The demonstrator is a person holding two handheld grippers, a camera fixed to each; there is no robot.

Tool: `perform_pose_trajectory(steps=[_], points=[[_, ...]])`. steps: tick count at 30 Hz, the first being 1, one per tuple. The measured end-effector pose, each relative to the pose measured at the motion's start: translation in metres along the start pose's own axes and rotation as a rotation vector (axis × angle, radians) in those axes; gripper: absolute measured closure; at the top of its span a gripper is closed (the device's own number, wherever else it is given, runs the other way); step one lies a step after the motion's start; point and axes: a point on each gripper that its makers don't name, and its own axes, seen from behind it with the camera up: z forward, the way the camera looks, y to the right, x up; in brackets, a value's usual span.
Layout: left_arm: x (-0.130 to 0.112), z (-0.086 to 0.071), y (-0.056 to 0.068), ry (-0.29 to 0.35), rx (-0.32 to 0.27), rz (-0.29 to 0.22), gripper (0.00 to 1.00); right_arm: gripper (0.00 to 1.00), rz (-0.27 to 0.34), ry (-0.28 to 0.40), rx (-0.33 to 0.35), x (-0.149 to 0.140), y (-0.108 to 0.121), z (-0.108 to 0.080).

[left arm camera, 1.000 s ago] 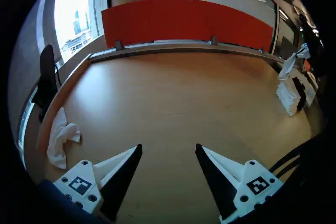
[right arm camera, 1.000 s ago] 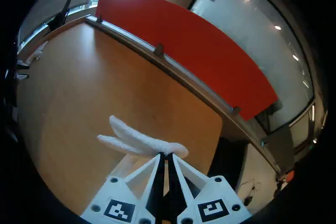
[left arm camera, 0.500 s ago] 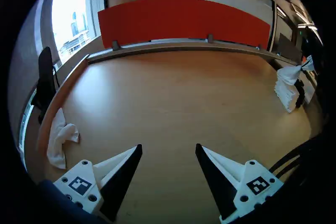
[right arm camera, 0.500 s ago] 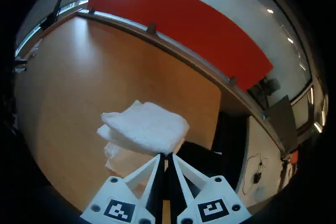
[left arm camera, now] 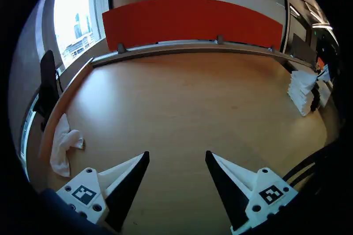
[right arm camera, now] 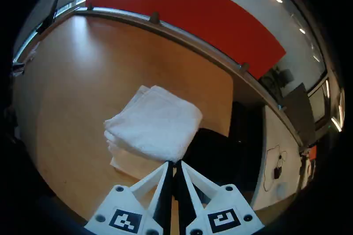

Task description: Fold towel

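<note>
Left gripper (left arm camera: 176, 153) spread wide over bare tabletop (left arm camera: 185, 102); crumpled towel (left arm camera: 64, 144) lies by the left edge. Right gripper (right arm camera: 174, 163) pinches the folded towel (right arm camera: 154, 122), now lowered from mid-air onto the stack (left arm camera: 302, 100). I judge release comes next.

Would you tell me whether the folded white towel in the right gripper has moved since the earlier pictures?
Yes. In the left gripper view, the folded white towel came down onto the white towel stack at the wooden table's edge.
</note>
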Motion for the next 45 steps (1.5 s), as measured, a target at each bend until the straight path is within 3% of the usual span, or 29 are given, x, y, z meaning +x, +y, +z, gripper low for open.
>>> perform_pose_trajectory(steps=[12, 23, 27, 31, 35, 37, 45], points=[[-0.007, -0.005, -0.009, -0.008, 0.018, -0.006, 0.06, 0.95, 0.067, -0.075, -0.01, -0.032, 0.002, 0.025], [-0.008, -0.005, -0.011, -0.007, 0.023, -0.011, 0.06, 0.93, 0.075, -0.091, -0.018, -0.038, 0.001, 0.031], [-0.007, -0.005, -0.01, -0.005, 0.022, -0.01, 0.06, 0.76, 0.075, -0.097, -0.021, -0.041, 0.0, 0.031], [-0.006, -0.005, -0.01, -0.005, 0.022, -0.01, 0.06, 0.44, 0.074, -0.102, -0.039, -0.044, 0.001, 0.03], [-0.006, -0.004, -0.01, -0.004, 0.02, -0.011, 0.06, 0.27, 0.073, -0.107, -0.061, -0.047, 0.004, 0.03], [-0.005, -0.004, -0.01, -0.004, 0.019, -0.01, 0.06, 0.1, 0.074, -0.108, -0.071, -0.048, 0.005, 0.029], [-0.003, -0.003, -0.008, 0.001, 0.015, -0.008, 0.06, 0.07, 0.087, -0.096, -0.076, -0.044, 0.003, 0.026]])
